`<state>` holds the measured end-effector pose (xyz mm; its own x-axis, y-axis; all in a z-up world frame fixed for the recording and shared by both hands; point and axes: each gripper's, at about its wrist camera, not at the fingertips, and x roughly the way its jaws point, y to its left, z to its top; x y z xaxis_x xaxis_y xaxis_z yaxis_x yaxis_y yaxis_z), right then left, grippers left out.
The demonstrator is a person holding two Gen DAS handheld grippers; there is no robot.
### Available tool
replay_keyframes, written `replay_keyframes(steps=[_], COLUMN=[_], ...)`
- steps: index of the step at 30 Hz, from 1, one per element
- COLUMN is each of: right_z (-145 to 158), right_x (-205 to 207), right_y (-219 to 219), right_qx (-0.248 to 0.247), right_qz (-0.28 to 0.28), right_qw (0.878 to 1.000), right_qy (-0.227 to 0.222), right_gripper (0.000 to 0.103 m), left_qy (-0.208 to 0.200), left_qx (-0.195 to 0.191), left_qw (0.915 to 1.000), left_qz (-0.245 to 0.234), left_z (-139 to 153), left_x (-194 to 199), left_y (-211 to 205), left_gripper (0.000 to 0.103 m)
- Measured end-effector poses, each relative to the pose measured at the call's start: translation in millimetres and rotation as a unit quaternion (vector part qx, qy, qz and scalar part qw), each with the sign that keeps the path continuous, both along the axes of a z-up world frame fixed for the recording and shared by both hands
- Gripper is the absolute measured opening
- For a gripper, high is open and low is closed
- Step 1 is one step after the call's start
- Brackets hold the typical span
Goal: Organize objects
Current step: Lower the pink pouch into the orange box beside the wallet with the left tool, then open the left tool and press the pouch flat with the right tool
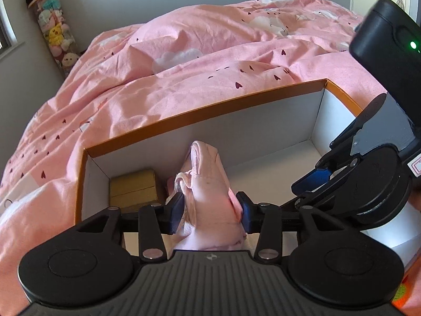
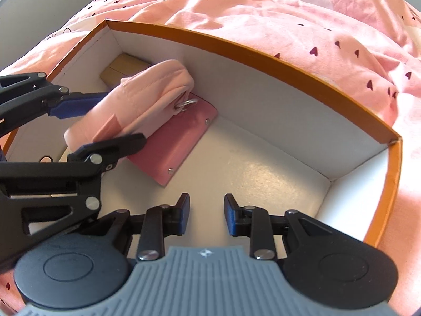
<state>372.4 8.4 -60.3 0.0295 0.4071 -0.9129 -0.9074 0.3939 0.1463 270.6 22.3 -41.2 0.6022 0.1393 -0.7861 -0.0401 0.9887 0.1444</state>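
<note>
The box (image 2: 289,60) on the bed (image 1: 158,92) holds a carton (image 1: 134,187) at 10 o'clock, a wallet (image 2: 173,147), and a pink pouch (image 1: 210,184) between the left gripper (image 1: 210,208)'s loosened jaws. The right gripper (image 2: 206,214) is released, empty.

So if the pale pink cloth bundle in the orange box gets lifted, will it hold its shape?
Probably not. The pale pink cloth bundle is folded soft fabric, so it would likely sag and unfold. It looks light for its bulk. Its small metal ring might swing or snag on the darker pink flat wallet beneath it.
</note>
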Motion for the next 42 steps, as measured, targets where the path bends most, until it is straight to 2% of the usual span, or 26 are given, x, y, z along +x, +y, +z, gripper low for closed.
replay_keyframes(steps=[2,4,6,8,11,13,15,16,18,23,26,28,29,32,33,35,38,42], right_z=[2,4,7,6,10,13,16,16,14,1,-9,-17,-20,-26,-26,-20,-4,14], right_x=[2,6,8,10,11,14,17,18,19,14,14,18,21,29,29,24,13,2], right_y=[-3,-7,-13,-13,-14,-15,-16,-17,-16,-10,-4,-4,-6,-12,-13,-12,-4,16], right_qx=[0.001,0.001,0.004,0.006,0.009,0.015,0.020,0.022,0.022,-0.005,-0.010,-0.007,0.000,0.030,0.037,0.048,0.068,0.086], right_qz=[-0.007,-0.015,-0.026,-0.033,-0.048,-0.064,-0.079,-0.085,-0.100,-0.121,-0.136,-0.153,-0.163,-0.188,-0.191,-0.181,-0.145,-0.086], right_qw=[1.000,1.000,0.999,0.999,0.997,0.996,0.993,0.992,0.989,0.989,0.985,0.979,0.975,0.963,0.962,0.967,0.980,0.990], right_qy=[0.006,0.014,0.028,0.040,0.052,0.066,0.085,0.095,0.105,0.088,0.103,0.132,0.152,0.189,0.191,0.173,0.121,0.066], right_gripper=[0.031,0.031,0.031,0.032,0.032,0.032,0.033,0.036,0.050,0.055,0.063,0.063,0.062,0.039,0.035,0.031,0.027,0.024], left_qy=[0.004,0.008,0.015,0.022,0.025,0.032,0.043,0.044,0.047,0.049,0.051,0.051,0.050,0.045,0.043,0.039,0.037,0.043], left_qx=[-0.036,-0.073,-0.104,-0.113,-0.110,-0.108,-0.109,-0.112,-0.121,-0.127,-0.125,-0.125,-0.126,-0.128,-0.127,-0.126,-0.126,-0.126], left_qw=[0.9993,0.9973,0.9945,0.9933,0.9935,0.9936,0.9931,0.9927,0.9915,0.9906,0.9909,0.9908,0.9908,0.9907,0.9909,0.9913,0.9914,0.9910], left_qz=[0.000,0.000,-0.005,-0.004,-0.010,-0.010,-0.011,-0.010,-0.007,-0.004,-0.002,0.005,0.008,0.008,0.007,0.006,0.007,0.011], left_z=[1,3,4,4,6,6,2,1,-2,-3,-3,-2,-1,3,5,7,9,6], left_x=[-2,-5,-7,-9,-12,-13,-10,-9,-7,-9,-9,-10,-11,-14,-15,-16,-18,-18], left_y=[8,16,22,26,28,30,32,34,36,37,40,42,44,47,47,49,51,55], left_gripper=[0.062,0.075,0.077,0.077,0.076,0.064,0.062,0.062,0.061,0.058,0.058,0.055,0.055,0.051,0.050,0.047,0.046,0.038])
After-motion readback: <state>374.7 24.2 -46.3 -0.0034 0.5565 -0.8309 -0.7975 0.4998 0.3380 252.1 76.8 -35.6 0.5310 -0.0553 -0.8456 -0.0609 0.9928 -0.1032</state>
